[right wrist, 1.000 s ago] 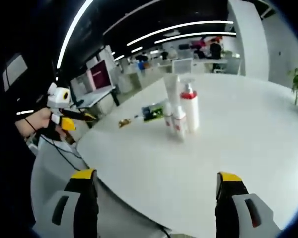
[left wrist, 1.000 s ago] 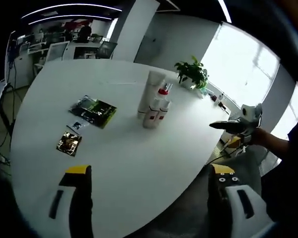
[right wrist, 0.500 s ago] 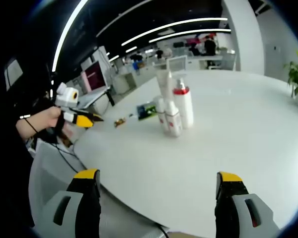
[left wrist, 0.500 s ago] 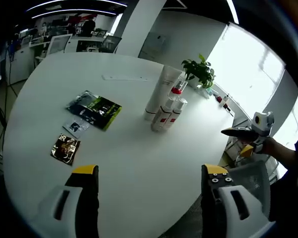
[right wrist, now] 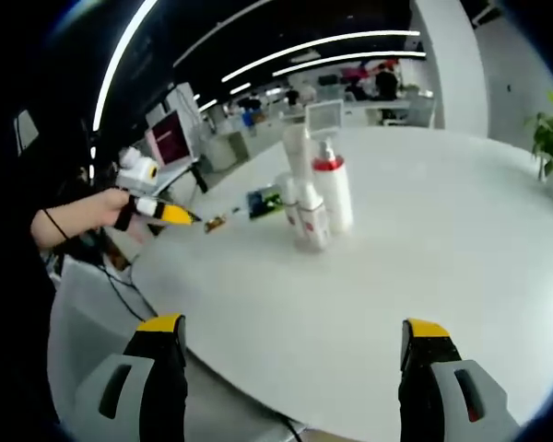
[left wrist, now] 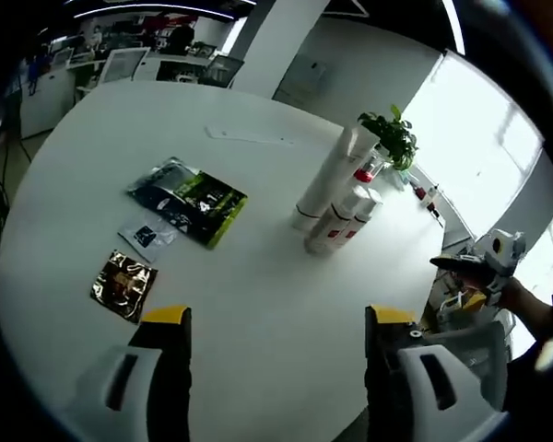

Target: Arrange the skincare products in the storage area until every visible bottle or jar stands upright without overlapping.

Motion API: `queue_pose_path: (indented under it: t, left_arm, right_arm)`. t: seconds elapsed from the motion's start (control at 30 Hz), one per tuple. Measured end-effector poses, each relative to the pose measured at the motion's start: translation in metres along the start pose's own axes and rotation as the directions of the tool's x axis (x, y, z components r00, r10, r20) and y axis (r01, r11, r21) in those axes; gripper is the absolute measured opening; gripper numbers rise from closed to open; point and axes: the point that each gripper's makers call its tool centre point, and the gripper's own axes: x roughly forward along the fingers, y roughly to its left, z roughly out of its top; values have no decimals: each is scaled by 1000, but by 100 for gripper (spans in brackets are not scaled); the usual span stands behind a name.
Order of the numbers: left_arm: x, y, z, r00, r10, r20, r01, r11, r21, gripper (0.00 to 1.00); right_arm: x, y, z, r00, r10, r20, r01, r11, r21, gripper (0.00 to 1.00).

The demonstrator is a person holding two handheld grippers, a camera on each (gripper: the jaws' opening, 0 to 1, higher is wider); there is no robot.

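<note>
We see bottles [left wrist: 336, 198] clustered upright mid-desk [left wrist: 258, 304], packets [left wrist: 189, 193] lying flat nearby. Left gripper [left wrist: 276, 318] jaws spread, empty, over desk. Right gripper [right wrist: 295, 330] jaws spread, empty, near desk edge.

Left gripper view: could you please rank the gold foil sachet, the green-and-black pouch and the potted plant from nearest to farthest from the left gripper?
1. Gold foil sachet: flat on the table just beyond the left gripper's left-hand jaw.
2. Green-and-black pouch: lying flat farther in, mid-table, left of the bottles.
3. Potted plant: beyond the table's far edge, by the window.
</note>
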Motion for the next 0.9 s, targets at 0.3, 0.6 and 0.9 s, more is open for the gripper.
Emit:
queue_pose_path:
  t: [0.3,0.6,0.9]
  left_arm:
    - [17,25,23,999,31,33,-30,999,-37,65]
    - [32,49,49,994,48,93,-38,994,-104,61]
    - [49,82,70,985,124,118,-98,975,-201,62]
  right_arm:
    - [0,-1,-5,1000,0,-10,0,1000,13,99]
    - [0,-2,-11,1000,-7,-25,8,1000,28,99]
    - [10,1,-11,999,10,-46,-8,1000,30,99]
